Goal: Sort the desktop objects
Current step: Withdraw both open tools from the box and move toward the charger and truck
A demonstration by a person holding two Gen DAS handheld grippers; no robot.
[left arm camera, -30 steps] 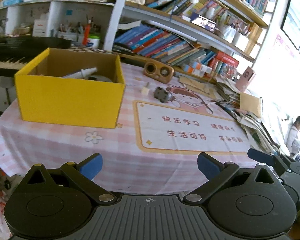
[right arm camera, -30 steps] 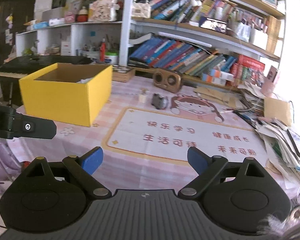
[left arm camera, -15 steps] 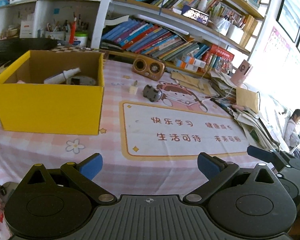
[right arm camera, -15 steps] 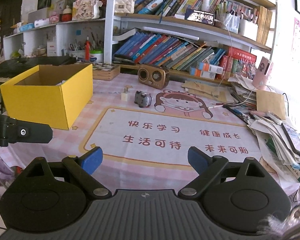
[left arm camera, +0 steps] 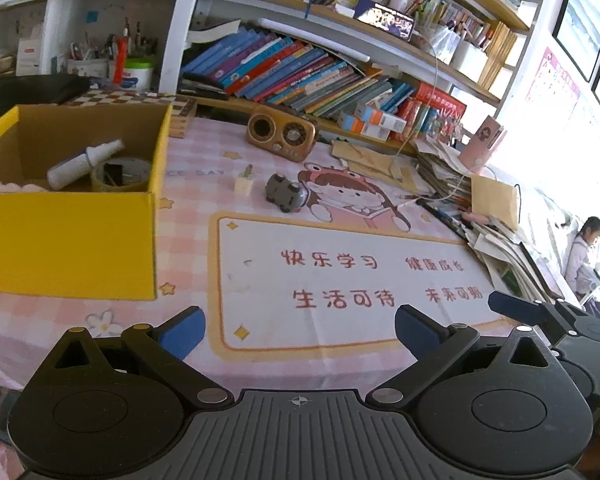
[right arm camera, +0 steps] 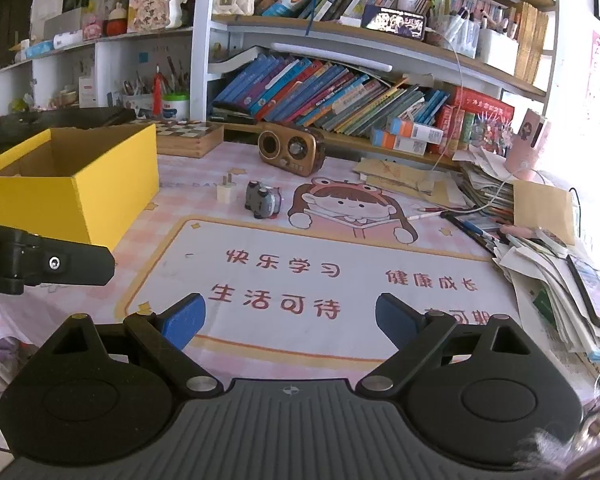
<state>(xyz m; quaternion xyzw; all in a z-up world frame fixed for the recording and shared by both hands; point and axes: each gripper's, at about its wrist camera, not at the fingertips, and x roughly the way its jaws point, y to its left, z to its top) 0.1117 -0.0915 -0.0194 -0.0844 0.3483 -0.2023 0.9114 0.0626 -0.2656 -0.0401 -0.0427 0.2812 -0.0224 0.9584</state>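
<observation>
While both grippers' fingers (left arm camera: 182, 330) gape empty, the toy car (right arm camera: 263, 199) lies well ahead.

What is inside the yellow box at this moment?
In the yellow box lie a white bottle, a roll of tape and something pale pink. The front wall hides the floor nearest the camera.

Pink checked table (left arm camera: 188, 240): yellow box (left arm camera: 68, 240), plug (right arm camera: 225, 191), toy car (right arm camera: 263, 200), radio (right arm camera: 292, 151).
</observation>
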